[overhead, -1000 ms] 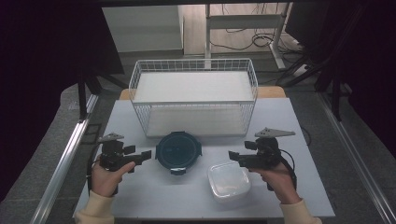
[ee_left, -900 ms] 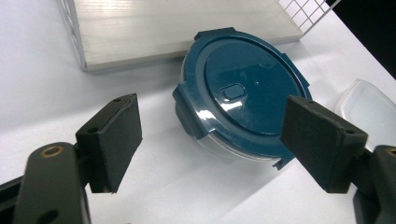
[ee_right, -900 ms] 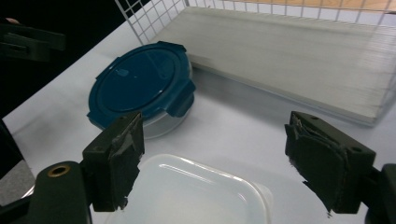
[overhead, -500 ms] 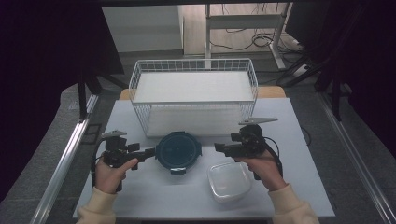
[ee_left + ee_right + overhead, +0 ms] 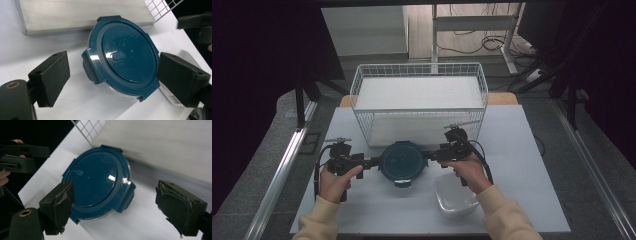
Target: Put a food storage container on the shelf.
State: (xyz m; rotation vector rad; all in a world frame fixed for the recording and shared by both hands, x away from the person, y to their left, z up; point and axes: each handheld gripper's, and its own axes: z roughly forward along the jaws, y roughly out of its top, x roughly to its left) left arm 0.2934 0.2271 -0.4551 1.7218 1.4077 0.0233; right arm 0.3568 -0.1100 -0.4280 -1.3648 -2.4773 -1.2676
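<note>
Closest to the person is a clear plastic tub (image 5: 455, 195) on the white table (image 5: 532, 200), just under the right forearm. A bit further in, the round container with the dark blue lid (image 5: 401, 161) sits mid-table with the left gripper (image 5: 371, 162) and right gripper (image 5: 428, 154) pointing at it from either side (jaws on both spread wide, just been opening, pads not pressing it). Behind it stands the white wire basket (image 5: 419, 100).

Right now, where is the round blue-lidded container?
In the high view, the round blue-lidded container sits on the white table, just before the wire basket, between the left gripper and right gripper.
</note>
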